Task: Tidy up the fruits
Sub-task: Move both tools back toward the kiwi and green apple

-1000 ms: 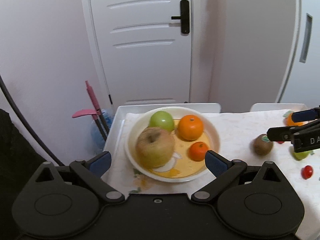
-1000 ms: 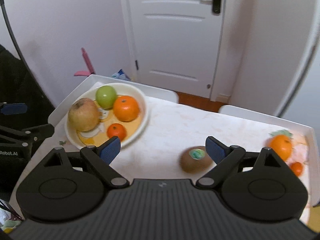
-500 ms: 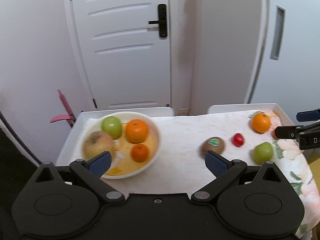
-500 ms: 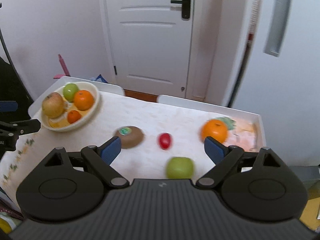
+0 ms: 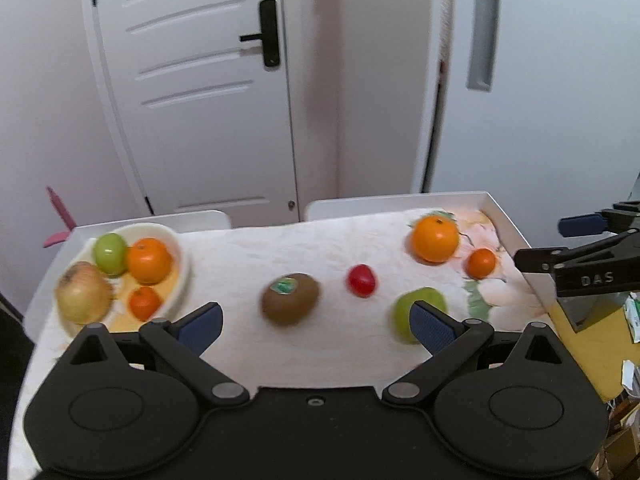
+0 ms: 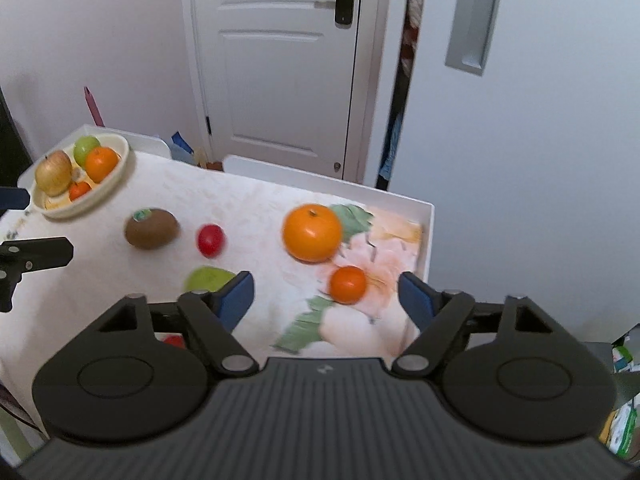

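From my left claw (image 5: pixel 314 326), jaws wide and empty: bowl (image 5: pixel 182 264) at the table's left end holds four fruits; kiwi (image 5: pixel 291 299), tomato (image 5: pixel 362 279), green apple (image 5: pixel 416 312) lie loose. From my right claw (image 6: pixel 326 294), jaws closing on nothing above the small mandarin (image 6: pixel 347 285), beside one large orange (image 6: pixel 312 232). Likely next: descend, grip it.

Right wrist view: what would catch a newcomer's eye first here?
Probably the big orange on the flowered end of the tablecloth, with a small orange just in front of it, ahead of the right tongs, whose jaws are closing on nothing. Next, the cream bowl at the far left corner, holding four fruits.
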The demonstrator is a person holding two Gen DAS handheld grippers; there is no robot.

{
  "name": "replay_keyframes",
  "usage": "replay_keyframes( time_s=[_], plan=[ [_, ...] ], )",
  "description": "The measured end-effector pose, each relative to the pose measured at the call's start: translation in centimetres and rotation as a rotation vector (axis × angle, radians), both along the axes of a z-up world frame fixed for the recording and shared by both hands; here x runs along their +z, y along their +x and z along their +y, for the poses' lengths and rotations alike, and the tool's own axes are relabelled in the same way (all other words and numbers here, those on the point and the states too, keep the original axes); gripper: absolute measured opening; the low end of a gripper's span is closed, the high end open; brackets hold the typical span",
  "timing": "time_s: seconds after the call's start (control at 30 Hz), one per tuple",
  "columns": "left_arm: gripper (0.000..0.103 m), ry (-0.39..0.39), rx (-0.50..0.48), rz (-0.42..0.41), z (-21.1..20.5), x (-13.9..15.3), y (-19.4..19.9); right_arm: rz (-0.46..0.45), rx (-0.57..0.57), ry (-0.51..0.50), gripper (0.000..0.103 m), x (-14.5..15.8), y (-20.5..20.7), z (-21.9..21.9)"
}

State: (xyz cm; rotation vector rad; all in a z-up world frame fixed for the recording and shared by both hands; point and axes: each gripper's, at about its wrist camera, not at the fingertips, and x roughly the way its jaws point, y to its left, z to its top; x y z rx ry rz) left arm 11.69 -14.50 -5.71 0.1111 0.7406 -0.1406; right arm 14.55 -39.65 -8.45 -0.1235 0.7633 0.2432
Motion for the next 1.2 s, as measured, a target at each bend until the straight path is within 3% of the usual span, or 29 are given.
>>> replay_keyframes(
  time_s=[0.37, 0.63, 0.97, 1.1, 1.2],
  plan=[
    [0.094, 0.026, -0.065, 0.058, -6.0, -4.4, 3.4, 0.035, 0.043, 0.0, 0.08, -4.1, 2.8, -2.7],
    [0.085, 0.042, -0.08, 0.104, -7.5, -7.3, 5.5, 0.053, 0.083, 0.008, 0.075, -6.1, 5.1, -2.1],
    [0.077, 0.03, -0.104, 0.125, -8.7, -8.3, 6.5, 0.079, 0.102, 0.009, 0.07, -7.5, 6.7, -1.2],
    [0.062, 0.027, -0.109, 0.144, -8.9, -8.7, 6.6, 0.085, 0.112, 0.001, 0.067, -7.8, 7.1, -1.0],
    [0.059, 0.018, -0.1, 0.151, -8.9, -8.9, 6.7, 0.088, 0.113, 0.002, 0.066, -8.0, 7.3, -1.0]
  ],
)
